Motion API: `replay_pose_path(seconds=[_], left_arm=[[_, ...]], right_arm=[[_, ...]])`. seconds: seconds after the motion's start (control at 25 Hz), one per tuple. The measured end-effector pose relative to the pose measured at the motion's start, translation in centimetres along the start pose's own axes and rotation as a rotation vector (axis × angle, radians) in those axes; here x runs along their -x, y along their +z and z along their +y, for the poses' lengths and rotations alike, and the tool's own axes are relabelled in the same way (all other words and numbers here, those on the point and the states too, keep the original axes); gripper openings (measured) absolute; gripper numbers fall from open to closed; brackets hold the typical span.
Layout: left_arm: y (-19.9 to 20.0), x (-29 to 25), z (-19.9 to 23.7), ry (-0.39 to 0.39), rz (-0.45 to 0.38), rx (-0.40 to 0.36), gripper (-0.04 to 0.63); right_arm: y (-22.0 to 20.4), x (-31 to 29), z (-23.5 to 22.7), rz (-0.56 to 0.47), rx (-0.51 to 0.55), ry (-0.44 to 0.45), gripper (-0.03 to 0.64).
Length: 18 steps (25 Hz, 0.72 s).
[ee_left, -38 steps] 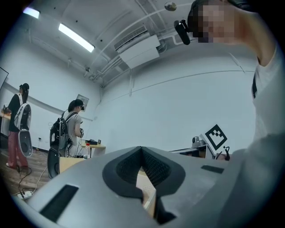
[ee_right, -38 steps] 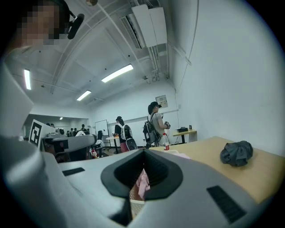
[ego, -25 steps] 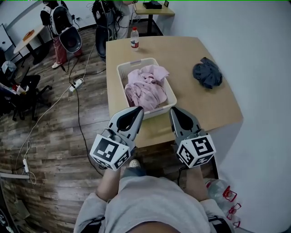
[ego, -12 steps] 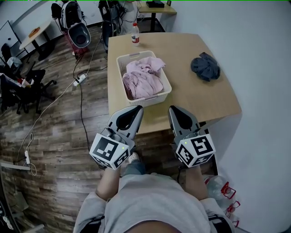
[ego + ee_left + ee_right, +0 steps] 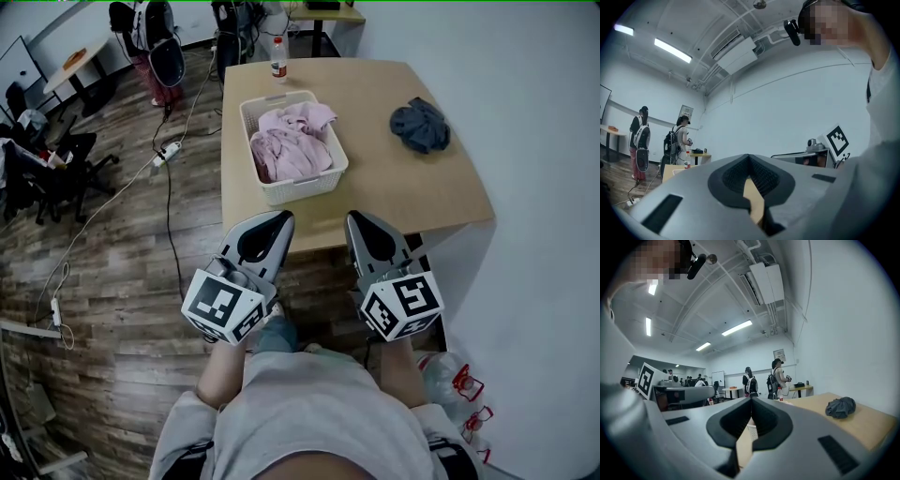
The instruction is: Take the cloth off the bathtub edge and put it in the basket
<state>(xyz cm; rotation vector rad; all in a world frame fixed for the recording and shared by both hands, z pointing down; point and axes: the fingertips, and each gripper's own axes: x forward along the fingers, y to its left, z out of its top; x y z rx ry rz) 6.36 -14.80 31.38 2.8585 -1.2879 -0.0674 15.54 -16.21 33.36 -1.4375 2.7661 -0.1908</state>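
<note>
Pink cloth (image 5: 292, 148) sits crumpled in basket (image 5: 302, 186); left gripper (image 5: 284, 217) and right gripper (image 5: 355, 218) jaws closed.

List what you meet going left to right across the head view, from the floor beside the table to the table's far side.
power strip → basket filled with pink cloth → grey cloth

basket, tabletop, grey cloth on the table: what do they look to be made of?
Basket: white moulded plastic by the look, matt; the perforated walls and even rim suggest it.
Tabletop: light wood-look board, smooth, low sheen; probably laminate, though real wood can't be ruled out.
Grey cloth: soft matt fabric, crumpled into loose folds; the fibre can't be told.
</note>
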Motion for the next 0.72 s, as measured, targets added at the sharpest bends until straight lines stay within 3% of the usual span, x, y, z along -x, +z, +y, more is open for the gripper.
replay_pose_path(seconds=[0.72], left_arm=[[0.0, 2.6, -2.6, 0.005, 0.001, 0.011, -0.003]], right_arm=[[-0.4, 2.9, 2.1, 0.008, 0.005, 0.006, 0.009]])
